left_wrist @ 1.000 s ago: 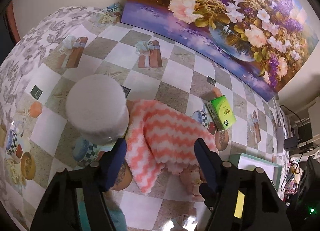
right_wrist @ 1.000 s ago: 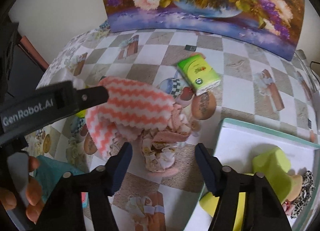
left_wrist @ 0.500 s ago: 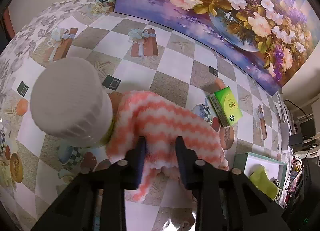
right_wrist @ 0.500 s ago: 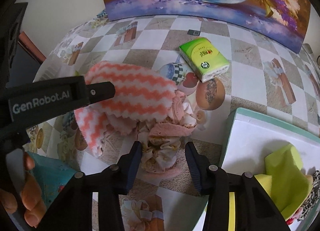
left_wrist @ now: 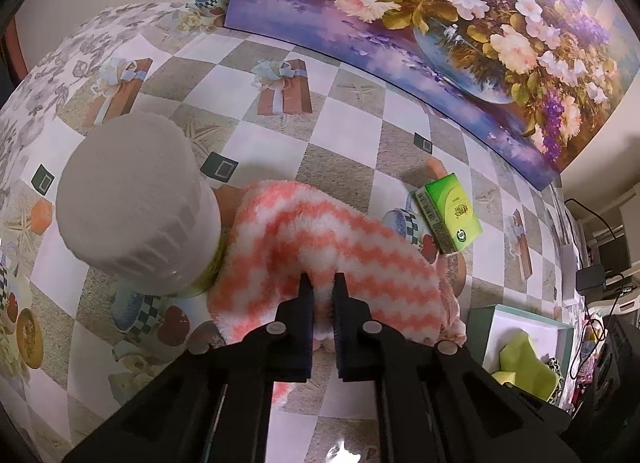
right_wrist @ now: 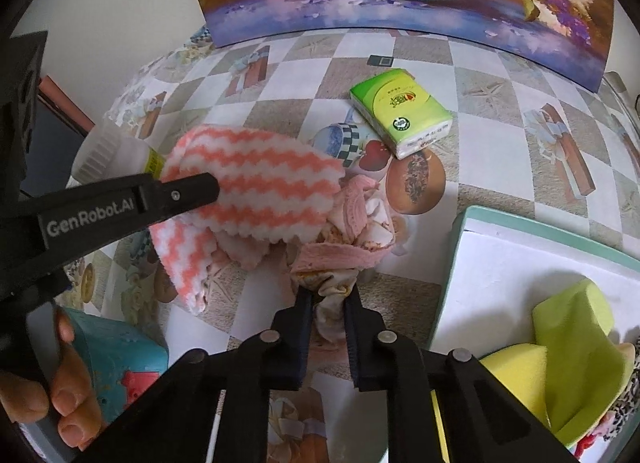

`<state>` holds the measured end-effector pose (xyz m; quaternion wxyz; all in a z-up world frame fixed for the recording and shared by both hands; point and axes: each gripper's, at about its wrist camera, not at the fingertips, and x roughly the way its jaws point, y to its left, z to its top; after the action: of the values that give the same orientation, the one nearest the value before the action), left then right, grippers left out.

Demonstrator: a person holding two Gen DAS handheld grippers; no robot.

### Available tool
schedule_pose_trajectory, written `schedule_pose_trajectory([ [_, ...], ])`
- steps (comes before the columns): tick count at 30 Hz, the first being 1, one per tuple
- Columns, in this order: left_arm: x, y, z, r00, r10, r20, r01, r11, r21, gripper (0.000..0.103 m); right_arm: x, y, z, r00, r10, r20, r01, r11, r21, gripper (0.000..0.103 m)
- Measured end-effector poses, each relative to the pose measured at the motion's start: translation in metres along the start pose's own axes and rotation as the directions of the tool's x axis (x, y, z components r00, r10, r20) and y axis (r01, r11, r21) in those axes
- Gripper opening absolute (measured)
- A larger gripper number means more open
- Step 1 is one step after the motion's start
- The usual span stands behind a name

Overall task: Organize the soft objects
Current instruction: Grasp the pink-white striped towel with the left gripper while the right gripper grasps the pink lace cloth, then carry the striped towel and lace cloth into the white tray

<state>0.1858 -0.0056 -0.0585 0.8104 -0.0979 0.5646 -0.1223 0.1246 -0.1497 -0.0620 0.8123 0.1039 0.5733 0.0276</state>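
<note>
A fluffy orange-and-white zigzag cloth (left_wrist: pixel 320 247) lies on the table, and my left gripper (left_wrist: pixel 322 281) is shut on its near fold. In the right wrist view the same cloth (right_wrist: pixel 256 179) hangs from the left gripper's fingers (right_wrist: pixel 192 191). Beside and partly under it lies a pink patterned cloth (right_wrist: pixel 344 239). My right gripper (right_wrist: pixel 328 299) is shut on that pink cloth's near end. A white box with a teal rim (right_wrist: pixel 500 239) at the right holds a yellow-green cloth (right_wrist: pixel 576 335) and other soft items.
A white-lidded jar (left_wrist: pixel 132 207) stands just left of the striped cloth. A green tissue pack (right_wrist: pixel 400 111) lies behind the cloths. A flower painting (left_wrist: pixel 440 11) leans against the wall. A teal object (right_wrist: pixel 116 351) sits at the near left, beside the person's hand.
Both grippers closed: the left on the striped cloth, the right on the pink cloth. Both moved forward onto the pile.
</note>
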Motion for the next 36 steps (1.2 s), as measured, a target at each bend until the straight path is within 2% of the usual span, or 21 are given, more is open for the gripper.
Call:
schedule_pose_trajectory([
  [10, -0.028, -0.013, 0.004, 0.998, -0.006, 0.067, 0.004, 0.999, 0.035, 0.007, -0.027, -0.003, 0.001, 0.998, 0.018, 0.052, -0.018, 1.0, 0.013, 0.014],
  [18, -0.063, -0.024, 0.007, 0.989, -0.009, 0.144, 0.0, 0.998, 0.062, 0.007, -0.055, -0.006, 0.003, 0.995, 0.007, 0.095, -0.011, 0.999, 0.033, 0.014],
  [25, -0.098, -0.037, 0.008, 0.974, -0.006, 0.226, -0.015, 0.996, 0.093, 0.007, -0.084, -0.011, 0.005, 0.99, -0.003, 0.139, -0.003, 0.999, 0.047, 0.014],
  [31, -0.135, -0.052, 0.004, 0.954, -0.005, 0.3, -0.036, 0.991, 0.131, 0.007, -0.111, -0.017, 0.004, 0.984, -0.016, 0.175, 0.007, 0.999, 0.053, 0.014],
  [36, -0.153, -0.067, -0.004, 0.943, -0.01, 0.333, -0.051, 0.984, 0.173, 0.007, -0.134, -0.028, 0.001, 0.977, -0.063, 0.204, 0.05, 0.997, 0.065, 0.014],
])
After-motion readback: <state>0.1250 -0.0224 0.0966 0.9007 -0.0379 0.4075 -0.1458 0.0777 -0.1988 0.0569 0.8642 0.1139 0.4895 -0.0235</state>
